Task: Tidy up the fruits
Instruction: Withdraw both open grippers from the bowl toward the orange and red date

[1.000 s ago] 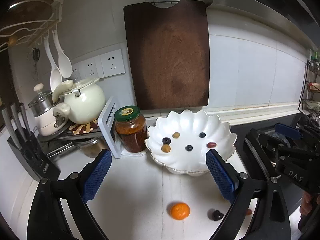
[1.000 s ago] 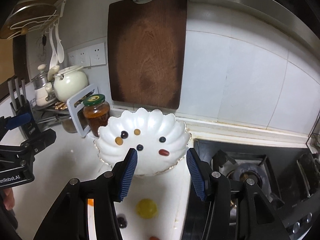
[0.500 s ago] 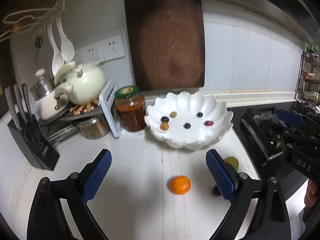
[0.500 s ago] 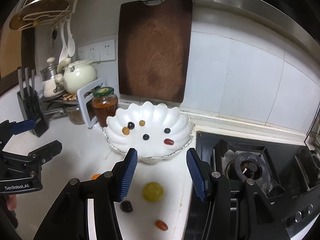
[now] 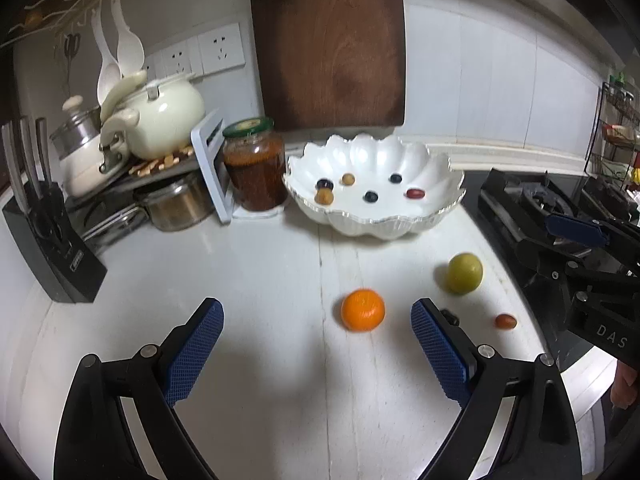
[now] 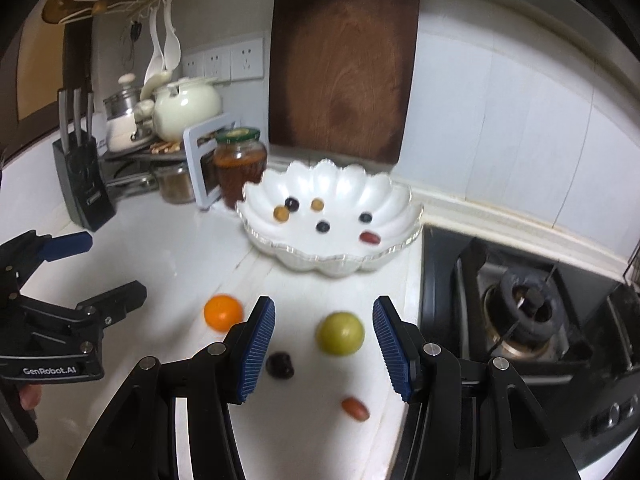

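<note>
A white scalloped bowl (image 5: 436, 168) (image 6: 384, 192) stands at the back of the white counter and holds several small fruits. In front of it lie an orange (image 5: 362, 310) (image 6: 223, 312), a green fruit (image 5: 464, 273) (image 6: 340, 333), a dark grape (image 6: 279, 365) and a small red fruit (image 5: 505, 321) (image 6: 355, 408). My left gripper (image 5: 316, 356) is open and empty, with the orange just ahead between its fingers. My right gripper (image 6: 324, 348) is open and empty, with the green fruit between its fingertips.
A jar with a green lid (image 5: 255, 164) stands left of the bowl, next to a pot rack with a cream kettle (image 5: 166, 114) and a knife block (image 5: 48, 248). A wooden cutting board (image 5: 328, 44) leans on the wall. A gas stove (image 6: 520, 312) borders the counter on the right.
Both grippers have pulled back and tilted down from the bowl. The loose fruits on the counter now show in full, with the green fruit between the right fingers. Both stay open.
</note>
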A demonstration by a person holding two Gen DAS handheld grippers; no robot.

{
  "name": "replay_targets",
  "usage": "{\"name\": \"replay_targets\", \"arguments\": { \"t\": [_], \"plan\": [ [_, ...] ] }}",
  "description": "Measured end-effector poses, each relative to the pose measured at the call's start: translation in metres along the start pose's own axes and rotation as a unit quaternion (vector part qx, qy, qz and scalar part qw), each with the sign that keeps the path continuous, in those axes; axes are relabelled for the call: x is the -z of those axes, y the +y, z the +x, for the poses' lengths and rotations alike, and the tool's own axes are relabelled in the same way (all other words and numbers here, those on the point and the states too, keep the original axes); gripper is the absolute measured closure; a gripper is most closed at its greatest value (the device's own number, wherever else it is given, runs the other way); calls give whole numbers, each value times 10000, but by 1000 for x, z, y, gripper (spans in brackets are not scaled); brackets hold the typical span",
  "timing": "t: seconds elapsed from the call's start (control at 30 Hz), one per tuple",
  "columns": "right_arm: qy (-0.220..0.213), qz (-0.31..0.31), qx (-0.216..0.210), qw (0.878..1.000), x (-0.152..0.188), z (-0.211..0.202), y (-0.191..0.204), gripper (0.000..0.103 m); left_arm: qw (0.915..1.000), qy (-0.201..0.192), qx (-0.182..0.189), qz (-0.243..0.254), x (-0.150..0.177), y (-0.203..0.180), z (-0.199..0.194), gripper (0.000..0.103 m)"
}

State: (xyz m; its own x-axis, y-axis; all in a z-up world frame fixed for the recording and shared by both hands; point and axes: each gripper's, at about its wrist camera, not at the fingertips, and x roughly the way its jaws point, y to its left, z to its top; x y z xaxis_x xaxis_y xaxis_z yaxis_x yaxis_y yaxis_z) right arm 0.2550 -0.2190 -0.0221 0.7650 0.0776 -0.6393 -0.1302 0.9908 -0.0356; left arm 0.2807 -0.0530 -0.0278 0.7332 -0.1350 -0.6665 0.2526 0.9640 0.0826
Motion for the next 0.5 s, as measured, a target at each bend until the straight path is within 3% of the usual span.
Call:
{"name": "replay_targets", "arguments": {
  "t": [0.27,0.5],
  "plan": [
    [365,120,120,9992,27,10,-2,51,9998,211,-36,6,16,-2,11,7],
    [421,285,339,9981,44,11,-6,51,9994,328,34,44,28,-4,20,8]
  ]
}}
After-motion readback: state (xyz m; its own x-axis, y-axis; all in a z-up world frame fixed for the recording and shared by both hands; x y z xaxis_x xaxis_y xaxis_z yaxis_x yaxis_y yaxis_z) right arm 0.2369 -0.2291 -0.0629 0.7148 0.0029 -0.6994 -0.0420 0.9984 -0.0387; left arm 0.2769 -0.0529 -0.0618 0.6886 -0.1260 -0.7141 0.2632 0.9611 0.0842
